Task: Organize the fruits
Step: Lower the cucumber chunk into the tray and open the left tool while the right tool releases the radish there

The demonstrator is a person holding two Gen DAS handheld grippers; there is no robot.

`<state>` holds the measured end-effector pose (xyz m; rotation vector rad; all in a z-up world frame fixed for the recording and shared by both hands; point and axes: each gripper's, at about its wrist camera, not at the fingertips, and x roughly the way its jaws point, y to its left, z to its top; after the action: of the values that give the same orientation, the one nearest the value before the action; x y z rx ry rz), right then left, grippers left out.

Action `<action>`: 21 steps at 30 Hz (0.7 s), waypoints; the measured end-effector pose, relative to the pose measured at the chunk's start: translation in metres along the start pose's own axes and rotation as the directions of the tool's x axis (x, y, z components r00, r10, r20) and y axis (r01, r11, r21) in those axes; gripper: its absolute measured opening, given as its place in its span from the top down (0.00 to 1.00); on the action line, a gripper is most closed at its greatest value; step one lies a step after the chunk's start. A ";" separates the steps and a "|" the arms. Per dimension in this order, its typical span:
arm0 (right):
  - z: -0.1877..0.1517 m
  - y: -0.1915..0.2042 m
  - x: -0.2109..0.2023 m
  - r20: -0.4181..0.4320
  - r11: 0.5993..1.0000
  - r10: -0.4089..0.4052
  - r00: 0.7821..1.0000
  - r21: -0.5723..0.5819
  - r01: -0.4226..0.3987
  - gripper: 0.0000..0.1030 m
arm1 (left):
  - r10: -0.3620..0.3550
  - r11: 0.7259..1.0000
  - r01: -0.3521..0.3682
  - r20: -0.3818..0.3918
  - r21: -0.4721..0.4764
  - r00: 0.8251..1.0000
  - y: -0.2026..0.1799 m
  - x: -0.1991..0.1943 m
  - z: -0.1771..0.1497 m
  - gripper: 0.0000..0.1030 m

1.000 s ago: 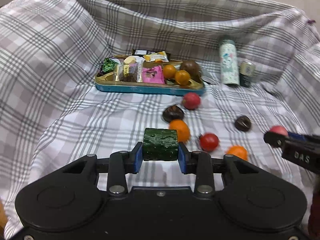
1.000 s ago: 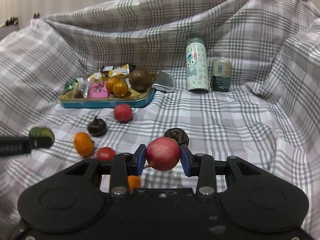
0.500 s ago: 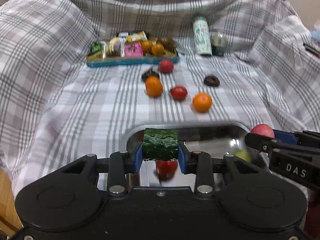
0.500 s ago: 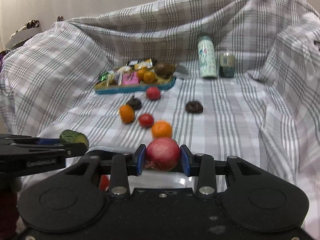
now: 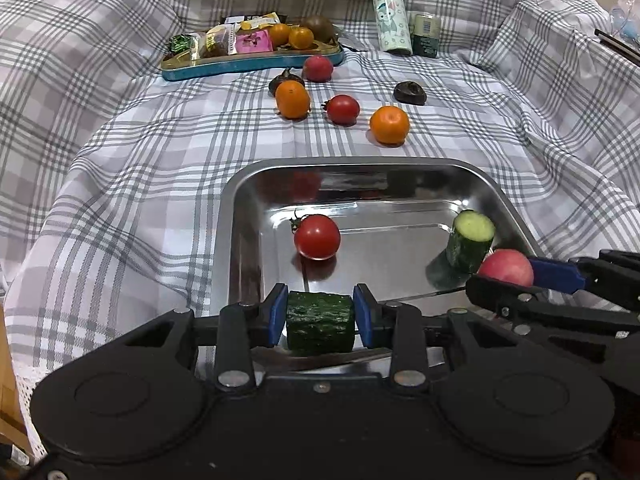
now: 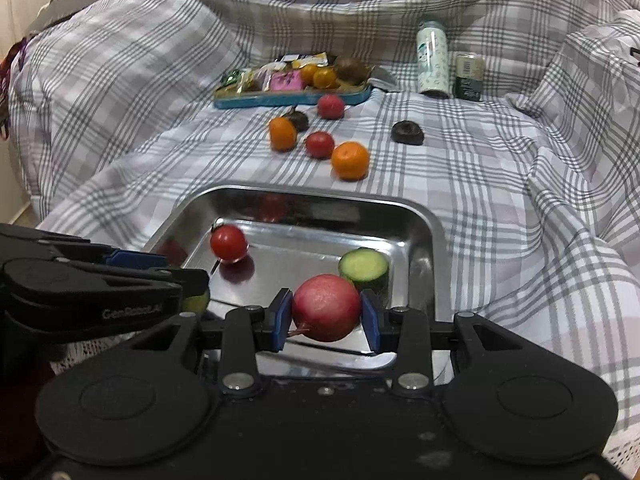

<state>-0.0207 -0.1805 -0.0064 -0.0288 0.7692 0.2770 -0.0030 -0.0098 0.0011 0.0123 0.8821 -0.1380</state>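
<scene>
Cucumber sits clamped crosswise between the blue pads of the left gripper, jaws narrowed onto its cut ends, so the chunk hangs over the near edge of the steel tray. The right gripper is likewise closed tight on a radish, pads pressing its two sides, and hangs above the tray's near right part. Both claws tilt downward over the tray, which reads as a carry brought to the drop point: each piece seems held only until it can be let go inside the rim.

The tray lies on the plaid cloth nearest the cameras. In it are a tomato toward the left and a second cucumber piece standing on end by the right wall, just beside the held radish in the left view.

Farther back a blue tin holds snack packets, two small orange fruits and a brown round one. Loose on the cloth between tin and tray lie two oranges, a tomato, a red fruit by the tin's edge, and two dark brown items whose kind I cannot tell. A bottle and a small can stand upright at the back, apart from the fruit.

By my judgement the sorting is partway, with several pieces yet to collect.
</scene>
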 end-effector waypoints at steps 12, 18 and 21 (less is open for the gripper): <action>-0.001 -0.001 0.010 -0.059 1.000 0.004 0.998 0.011 -0.003 0.62 | -0.020 0.999 0.021 0.021 -0.033 1.000 0.005 -0.004 0.003 0.57; 0.002 -0.001 0.009 -0.042 1.000 0.007 0.999 0.022 -0.006 0.62 | -0.022 0.999 0.023 0.041 -0.024 0.999 0.002 -0.007 0.007 0.57; 0.003 0.000 0.009 -0.039 1.000 0.005 0.999 0.022 -0.004 0.62 | -0.021 0.999 0.022 0.044 -0.024 0.999 0.001 -0.008 0.008 0.57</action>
<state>-0.0127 -0.1784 -0.0109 -0.0121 0.8116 0.2731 -0.0017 -0.0082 0.0116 -0.0234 0.8405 -0.1472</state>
